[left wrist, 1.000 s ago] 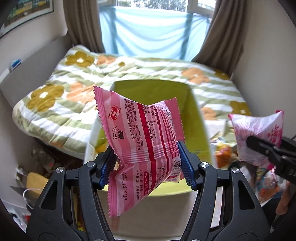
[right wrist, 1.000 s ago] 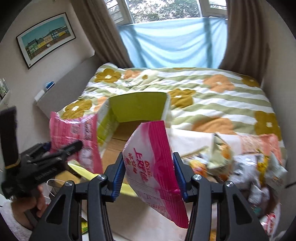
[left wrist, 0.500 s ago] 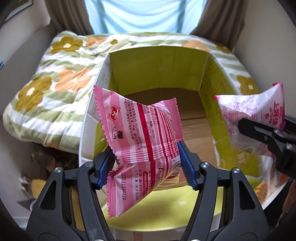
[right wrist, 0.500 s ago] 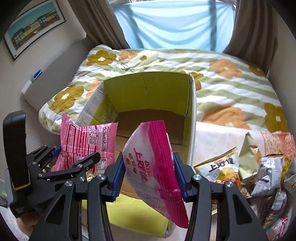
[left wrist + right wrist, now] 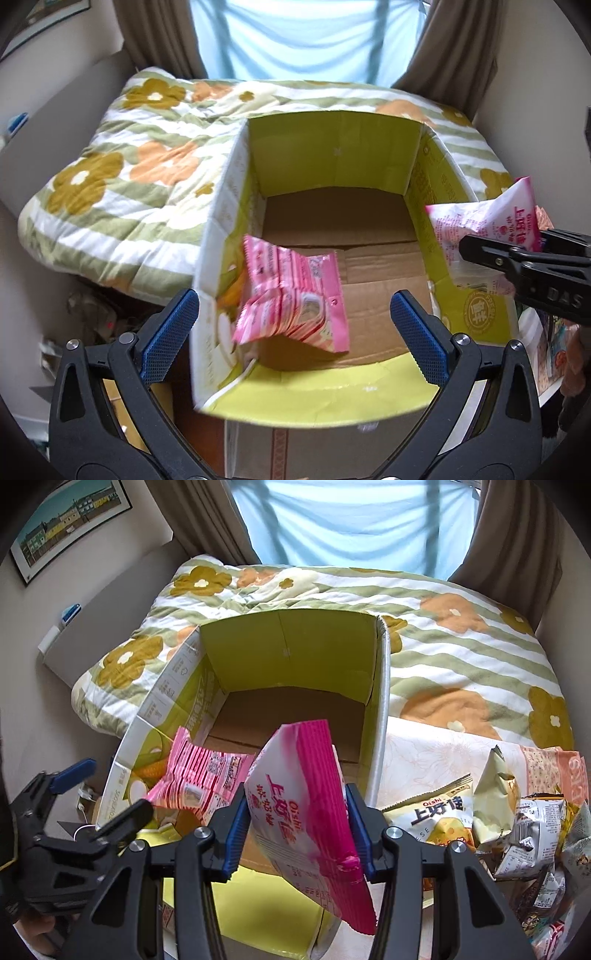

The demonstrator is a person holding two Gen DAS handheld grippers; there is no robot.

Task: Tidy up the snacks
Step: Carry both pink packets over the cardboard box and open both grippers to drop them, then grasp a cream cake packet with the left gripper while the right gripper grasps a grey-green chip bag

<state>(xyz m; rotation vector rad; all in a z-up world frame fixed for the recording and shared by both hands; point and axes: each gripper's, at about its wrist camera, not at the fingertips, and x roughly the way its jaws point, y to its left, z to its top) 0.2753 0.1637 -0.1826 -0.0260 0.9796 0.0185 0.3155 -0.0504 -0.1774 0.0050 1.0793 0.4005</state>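
Daylight comes from the window behind a pale blue sheer curtain [image 5: 306,37], which glows bright and nearly washed out in both views. The light is soft and even over the green-and-orange flowered quilt [image 5: 461,635]. The brown floor of the yellow-green cardboard box [image 5: 332,147] is dimmer under its far wall. The striped pink snack packet [image 5: 291,295] inside is smeared by motion blur. Both fisheye pictures bend straight lines and darken to black at the corners.

Floral-quilted bed [image 5: 461,635] below curtained window [image 5: 354,520]
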